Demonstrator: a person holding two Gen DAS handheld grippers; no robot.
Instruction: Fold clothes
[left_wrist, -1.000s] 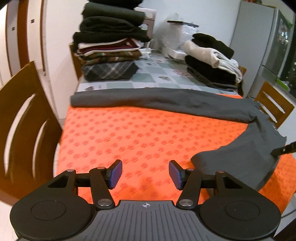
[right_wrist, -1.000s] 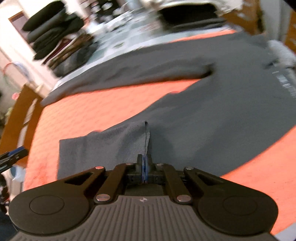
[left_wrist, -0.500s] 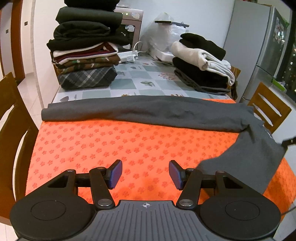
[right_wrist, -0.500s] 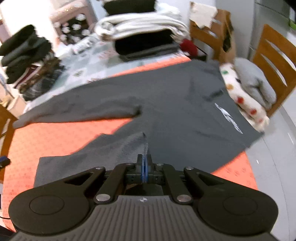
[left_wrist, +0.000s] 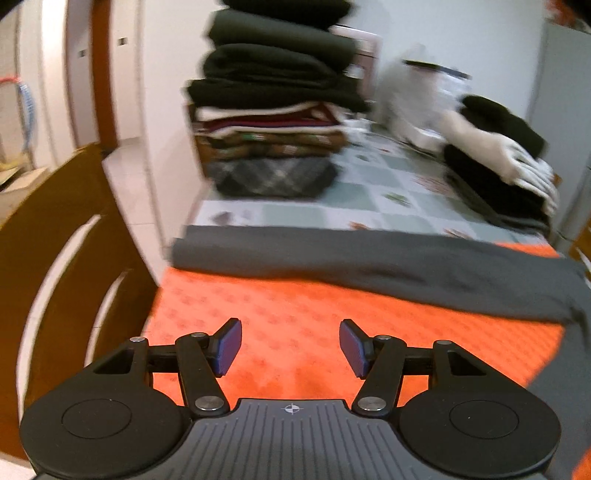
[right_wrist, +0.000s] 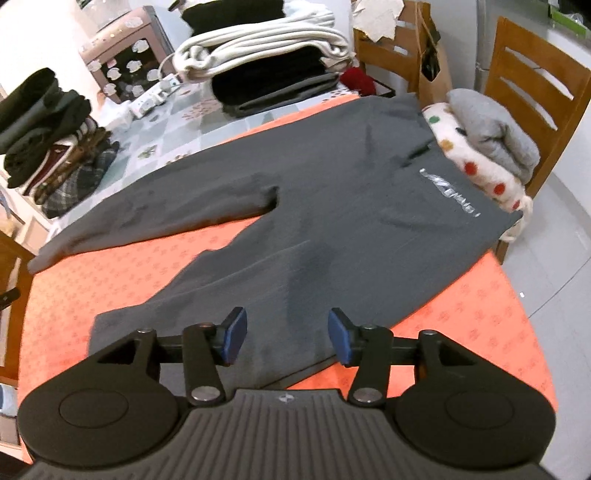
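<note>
Dark grey trousers (right_wrist: 332, 206) lie flat on the orange cloth (right_wrist: 480, 306), one leg running far left, the other leg toward me. My right gripper (right_wrist: 284, 339) hovers over the near leg's hem; its jaws are opening and the fabric lies loose beneath them, no pad pressing it. In the left wrist view the far leg (left_wrist: 369, 258) stretches across the cloth (left_wrist: 295, 332). My left gripper (left_wrist: 290, 345) stands open above bare orange cloth, nothing between its fingers.
A tall stack of folded clothes (left_wrist: 273, 110) and a black-and-white pile (left_wrist: 502, 166) sit at the table's far side. Wooden chairs stand at the left (left_wrist: 55, 258) and at the right (right_wrist: 535, 92), the right one holding folded blankets (right_wrist: 487, 147).
My right gripper, earlier shut on the trouser leg's hem, has opened and let the fabric drop flat. The left gripper has swung toward the table's left end, still open.
</note>
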